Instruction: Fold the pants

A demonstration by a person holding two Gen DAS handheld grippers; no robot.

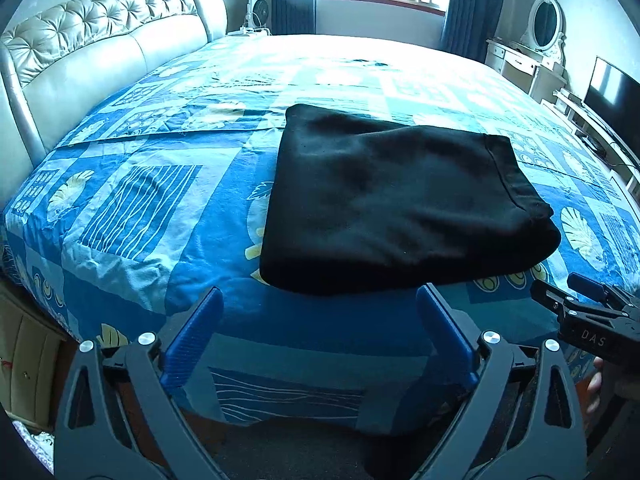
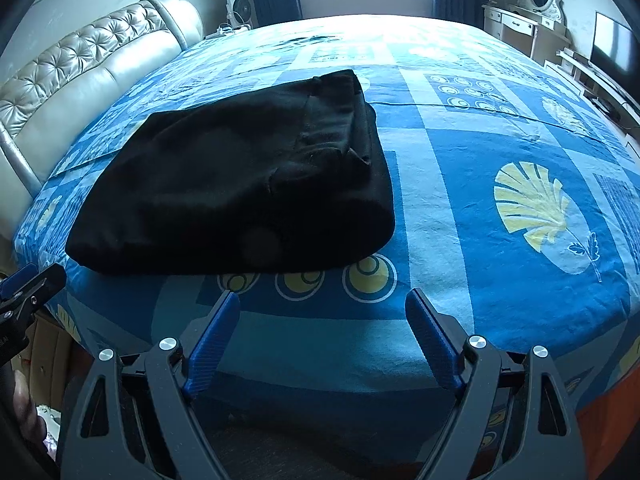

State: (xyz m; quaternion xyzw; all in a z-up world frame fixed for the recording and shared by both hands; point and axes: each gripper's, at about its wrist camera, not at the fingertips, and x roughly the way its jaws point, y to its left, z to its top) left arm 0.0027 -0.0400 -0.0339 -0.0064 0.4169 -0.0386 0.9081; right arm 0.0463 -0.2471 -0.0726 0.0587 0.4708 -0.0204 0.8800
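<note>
Black pants [image 1: 392, 200] lie folded into a thick rectangular stack near the front edge of the bed; the right wrist view shows the same pants [image 2: 240, 192] left of centre with a hem on top. My left gripper [image 1: 320, 300] hangs open just short of the stack's near edge, nothing between its blue fingers [image 1: 196, 332]. My right gripper [image 2: 322, 302] is open too, over bare bedspread to the right of the stack and clear of it. From the left wrist view the right gripper [image 1: 576, 296] shows at the right edge.
The bed [image 1: 132, 216] has a blue patterned spread and a padded headboard [image 1: 100, 44] at the left. A dressing table with mirror [image 1: 540, 40] and a television [image 1: 612, 88] stand at the right. A person's hand [image 2: 24, 408] shows at the lower left.
</note>
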